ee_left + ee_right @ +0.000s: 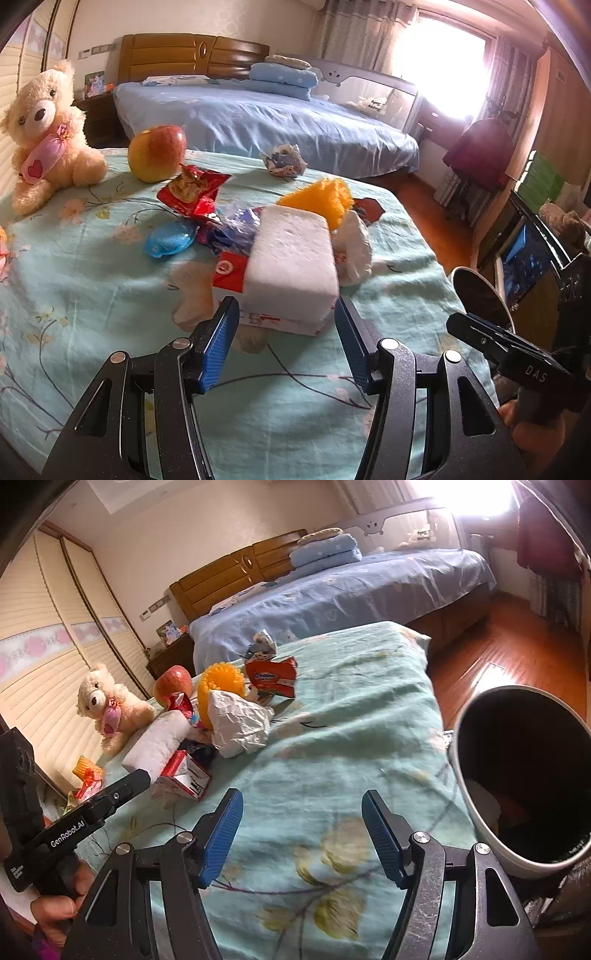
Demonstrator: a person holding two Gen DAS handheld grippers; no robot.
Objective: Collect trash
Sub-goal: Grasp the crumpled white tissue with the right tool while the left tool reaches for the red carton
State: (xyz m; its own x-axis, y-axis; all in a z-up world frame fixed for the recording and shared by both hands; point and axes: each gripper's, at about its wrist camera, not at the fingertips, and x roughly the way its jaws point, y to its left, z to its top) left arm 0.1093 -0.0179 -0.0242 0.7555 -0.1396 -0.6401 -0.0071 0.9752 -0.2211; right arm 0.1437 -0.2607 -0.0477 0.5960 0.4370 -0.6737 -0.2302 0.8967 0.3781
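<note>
A mint-green floral cloth (343,716) covers the table in front of me. The white round bin with a dark inside (517,775) stands at its right edge. A white foam block (291,258) lies on the red-and-white carton (236,273). My left claw (286,332) gapes just short of them, empty; my right claw (301,834) is released too, over bare cloth.

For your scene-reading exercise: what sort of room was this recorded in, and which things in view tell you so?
Almost certainly a home bedroom: a made bed with a wooden headboard, folded bedding on it, and a curtained window.
</note>
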